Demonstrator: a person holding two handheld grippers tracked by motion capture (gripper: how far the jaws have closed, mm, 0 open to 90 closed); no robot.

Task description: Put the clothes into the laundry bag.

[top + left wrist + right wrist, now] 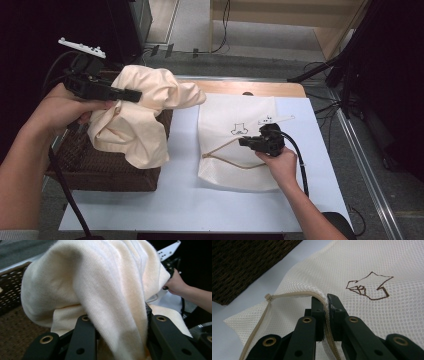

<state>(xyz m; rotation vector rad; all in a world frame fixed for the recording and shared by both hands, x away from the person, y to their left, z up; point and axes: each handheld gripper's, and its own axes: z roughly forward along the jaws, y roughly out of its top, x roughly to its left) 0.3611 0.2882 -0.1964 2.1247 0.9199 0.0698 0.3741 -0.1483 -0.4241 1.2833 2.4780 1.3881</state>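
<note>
1. The left gripper (pixel 131 94) holds a cream sweater (pixel 137 112) above the wicker basket (pixel 107 167) at the left of the surface (pixel 180 200); in the left gripper view its fingers (pixel 83 337) are clamped on a thick fold of the knit.
2. The sweater hangs clear, its bulk drooping toward the basket and one sleeve end reaching right.
3. To the right lies the mesh laundry bag (pixel 220 125), flat, its zipper edge (pixel 225 152) facing the sweater.
4. The right gripper (pixel 245 142) pinches that zipper edge, fingers (pixel 334 307) closed on it; the mouth likely needs lifting before the sweater goes in.
</note>
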